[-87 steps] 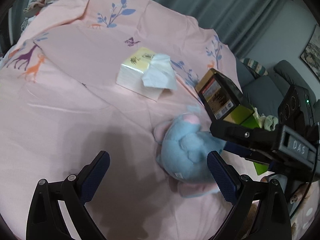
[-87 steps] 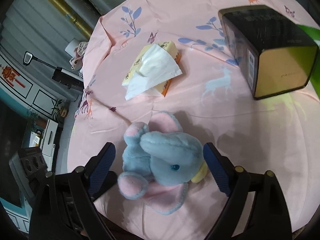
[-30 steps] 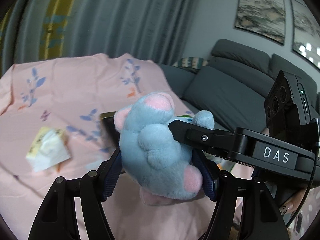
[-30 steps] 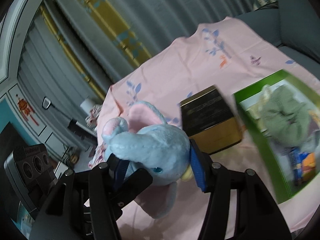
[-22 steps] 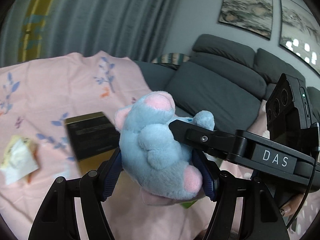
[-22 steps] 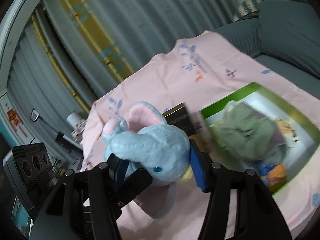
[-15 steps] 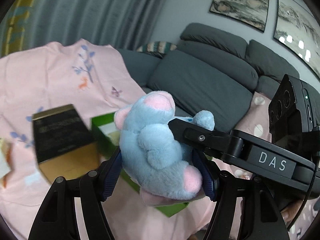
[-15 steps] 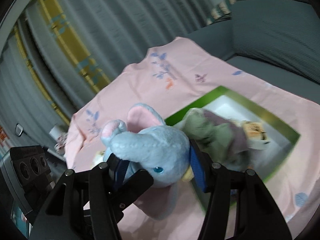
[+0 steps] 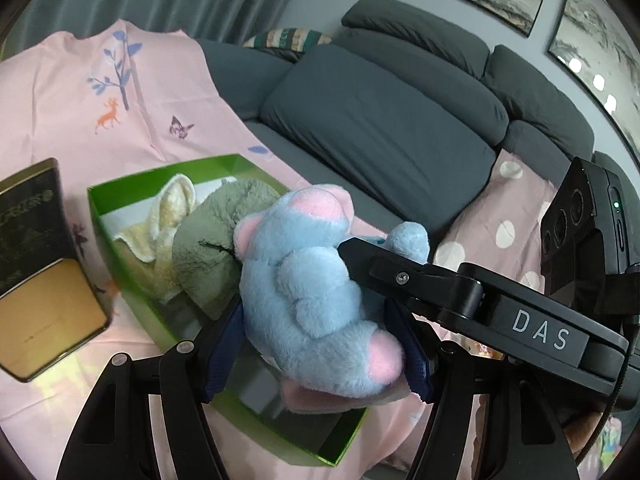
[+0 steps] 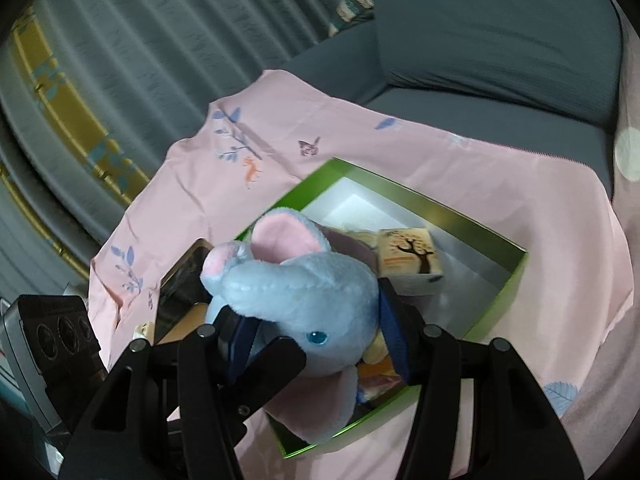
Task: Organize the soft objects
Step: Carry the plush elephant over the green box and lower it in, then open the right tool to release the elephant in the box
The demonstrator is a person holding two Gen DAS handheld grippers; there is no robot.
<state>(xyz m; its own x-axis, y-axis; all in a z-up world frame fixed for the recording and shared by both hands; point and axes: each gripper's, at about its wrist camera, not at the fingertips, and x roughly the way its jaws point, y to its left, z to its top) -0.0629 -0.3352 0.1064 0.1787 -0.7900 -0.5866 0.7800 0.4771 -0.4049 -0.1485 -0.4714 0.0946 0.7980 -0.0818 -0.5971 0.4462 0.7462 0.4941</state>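
Both hand-held grippers clamp the same blue plush elephant: the left hand-held gripper has its jaws about half apart with the pads pressed into the toy's rump, and the right hand-held gripper is likewise about half open, its pads squeezing the head behind the trunk. The elephant hangs in the air over the near part of the green box, which sits on the pink cloth covering the table, with a sofa behind. The box already holds a grey-green plush with a cream ear, and the right view shows a small printed packet in there too. The main risk, as I judge it, is an uneven release: if one side lets go first, the soft body swings from the other pads and may land across the box's low wall or tip out onto the cloth. The free room lies at the near end, so a drop too far forward would pile the elephant on the other plush, where it could roll off. The two tools also sit close together, so either one opening wider may knock the other. A black-and-gold tin stands just beside the box, and a sideways swing could bump it.
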